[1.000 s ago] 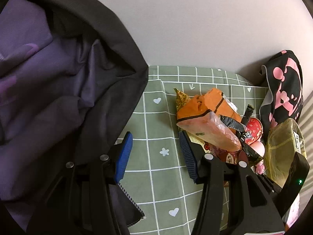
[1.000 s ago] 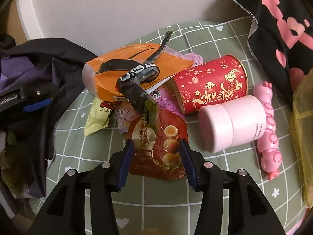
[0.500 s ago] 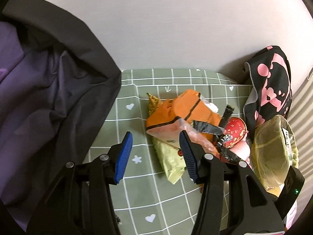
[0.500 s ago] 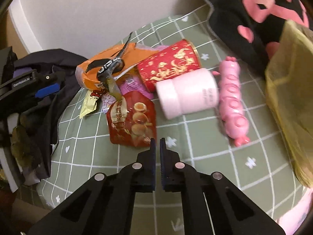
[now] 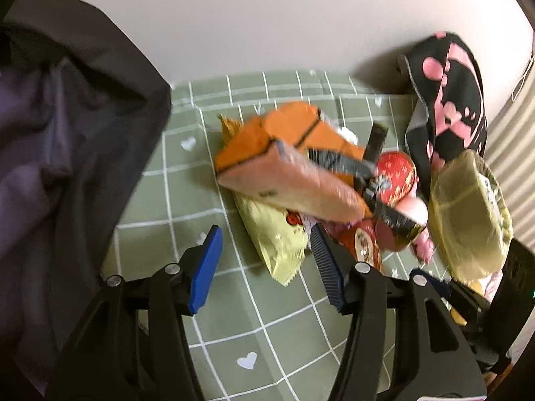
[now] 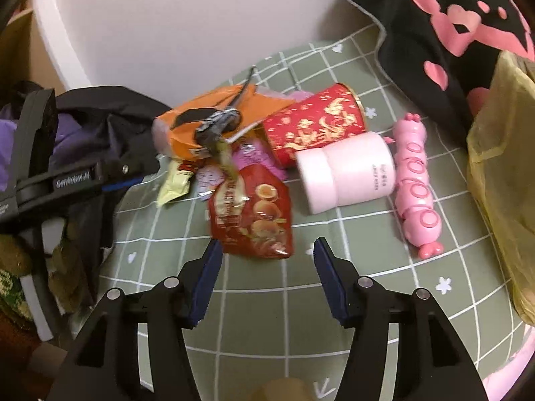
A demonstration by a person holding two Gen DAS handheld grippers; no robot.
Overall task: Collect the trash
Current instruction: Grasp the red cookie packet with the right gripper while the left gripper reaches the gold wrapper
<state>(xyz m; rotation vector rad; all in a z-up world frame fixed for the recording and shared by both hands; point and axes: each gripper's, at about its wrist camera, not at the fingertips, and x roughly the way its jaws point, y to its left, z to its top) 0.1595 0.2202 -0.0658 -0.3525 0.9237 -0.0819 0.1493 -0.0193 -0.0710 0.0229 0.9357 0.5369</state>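
left gripper (image 5: 264,264): jaws apart, just been widening, clamped on nothing; the tip of the yellow snack wrapper (image 5: 274,237) lies on the cloth between them, nearer the right jaw.
right gripper (image 6: 267,267): jaws wide apart, just been opening, nothing between them but bare cloth; the red snack pouch (image 6: 254,214) lies just ahead, nearer the left jaw.
trash pile: ahead of both pairs of jaws on the green grid-pattern cloth (image 6: 254,304) over the counter; orange wrapper (image 5: 301,160) on top, a black strip wrapper (image 6: 214,123) draped over it, yellow wrapper partly under it.
beside the pouch: red-and-gold can (image 6: 314,127) lying on its side, pink-white jar (image 6: 347,170) touching it, both ahead and right of the right jaws.
further right: pink caterpillar toy (image 6: 416,183) just beside the jar.
right edge: yellowish plastic bag (image 6: 501,180), with black-and-pink cloth (image 6: 441,26) behind it.
left side: dark jacket with purple lining (image 5: 60,140) heaped left of the left jaws, crowding that side of the counter.
behind: pale wall (image 5: 267,16).
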